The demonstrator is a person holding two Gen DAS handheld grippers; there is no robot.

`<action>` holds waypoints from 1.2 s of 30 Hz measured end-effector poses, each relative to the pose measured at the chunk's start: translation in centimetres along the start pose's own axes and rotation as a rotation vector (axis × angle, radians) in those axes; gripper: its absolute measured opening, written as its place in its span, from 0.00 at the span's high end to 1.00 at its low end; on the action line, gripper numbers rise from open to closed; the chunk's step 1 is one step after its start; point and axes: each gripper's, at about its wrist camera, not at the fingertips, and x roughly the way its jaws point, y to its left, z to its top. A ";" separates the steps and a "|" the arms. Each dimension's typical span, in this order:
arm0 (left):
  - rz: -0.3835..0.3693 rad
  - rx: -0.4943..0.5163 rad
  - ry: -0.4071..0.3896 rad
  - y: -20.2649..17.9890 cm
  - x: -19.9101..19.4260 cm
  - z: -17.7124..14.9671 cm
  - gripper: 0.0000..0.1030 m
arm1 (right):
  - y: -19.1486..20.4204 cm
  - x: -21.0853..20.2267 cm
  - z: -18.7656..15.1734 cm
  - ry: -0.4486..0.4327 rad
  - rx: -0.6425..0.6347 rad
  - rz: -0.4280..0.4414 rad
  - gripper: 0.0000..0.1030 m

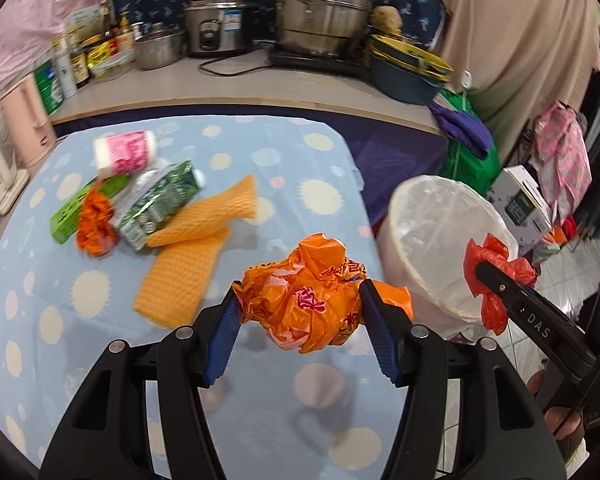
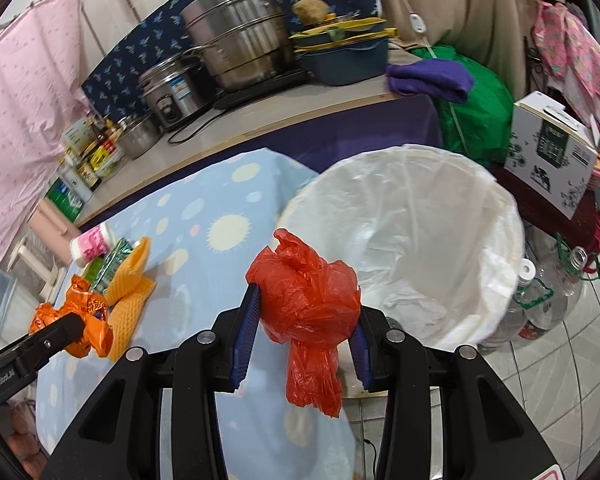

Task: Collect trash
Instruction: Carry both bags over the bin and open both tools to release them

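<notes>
Now my left gripper (image 1: 300, 300), jaws clamped on a crumpled orange bag (image 1: 308, 292) above the blue dotted surface (image 1: 60, 320), my right gripper (image 2: 304, 312), jaws pinching a knotted red bag (image 2: 308, 304) beside the white-lined bin (image 2: 480, 208), more trash: green carton (image 1: 156, 204), orange foam netting (image 1: 188, 264) behind.

The mouth of the white-lined bin (image 2: 412, 240) stands wide open, nothing across it. On the spotted blue cloth (image 1: 40, 320) bare room lies nearest; farther off, orange foam nets (image 1: 188, 256), a green carton (image 1: 156, 204) and a pink-labelled bottle (image 1: 126, 153) crowd together, seemingly touching. Clear bottles (image 2: 540, 304) stand just beside the bin.
</notes>
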 end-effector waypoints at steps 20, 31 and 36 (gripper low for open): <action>-0.073 0.235 0.020 -12.8 4.2 1.8 0.46 | -8.4 -1.4 1.8 -0.065 0.132 -0.094 0.62; -0.071 0.276 0.030 -15.8 6.6 2.9 0.46 | -9.3 0.0 3.5 -0.073 0.141 -0.102 0.62; -0.061 0.276 0.039 -16.2 7.6 3.2 0.46 | -9.5 0.9 3.9 -0.064 0.147 -0.104 0.62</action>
